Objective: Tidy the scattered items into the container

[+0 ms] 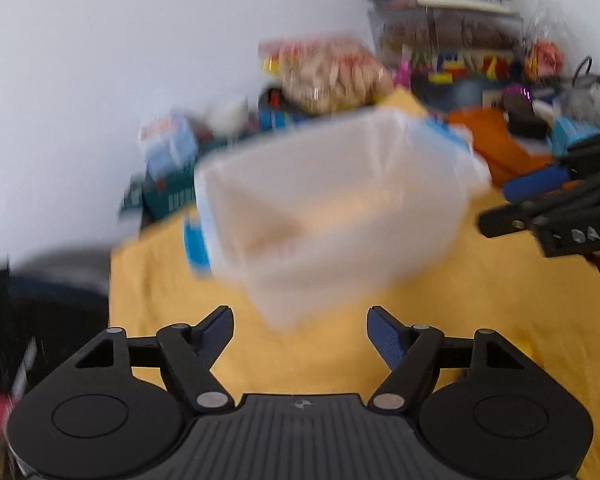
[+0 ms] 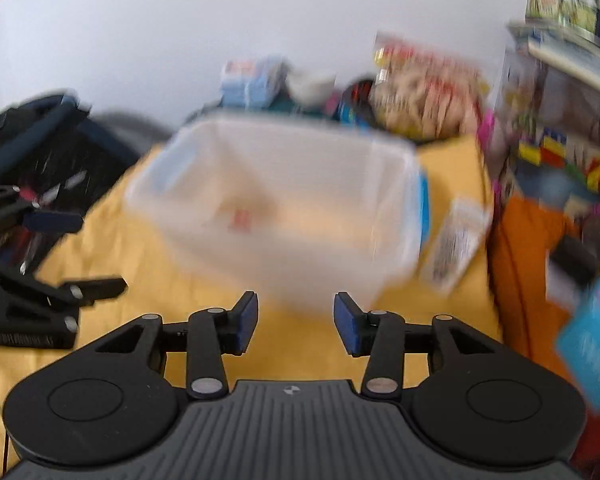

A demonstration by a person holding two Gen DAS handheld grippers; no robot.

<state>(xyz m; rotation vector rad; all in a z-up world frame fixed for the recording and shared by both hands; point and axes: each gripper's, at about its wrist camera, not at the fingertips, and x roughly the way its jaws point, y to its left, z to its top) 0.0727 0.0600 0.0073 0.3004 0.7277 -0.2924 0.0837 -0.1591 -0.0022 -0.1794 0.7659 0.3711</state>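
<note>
One clear plastic container (image 2: pixel 276 204) with blue side clips stood in the middle of the yellow cloth (image 2: pixel 324 344), open at the top, directly ahead of both grippers. Both views were blurred, so its contents could not be judged with certainty; a small reddish mark showed through its wall or floor. A flat white packet (image 2: pixel 456 244) lay on the cloth just beside the container's right side and appeared to be one of the loose items.

Judged from this layout, the step in hand was an approach toward an item to collect. To do it well, the gripper should come down squarely over the packet, close across its narrow width, lift clear of the container rim and release over the open top.

Left gripper (image 1: pixel 300 338): fingers spread wide, holding nothing, touching nothing, poised above bare cloth short of the container's near corner.

Right gripper (image 2: pixel 296 326): fingers apart, somewhat less widely, empty, likewise above the cloth short of the container.

Assorted boxes and bags (image 2: pixel 424 92) crowded the far edge.
</note>
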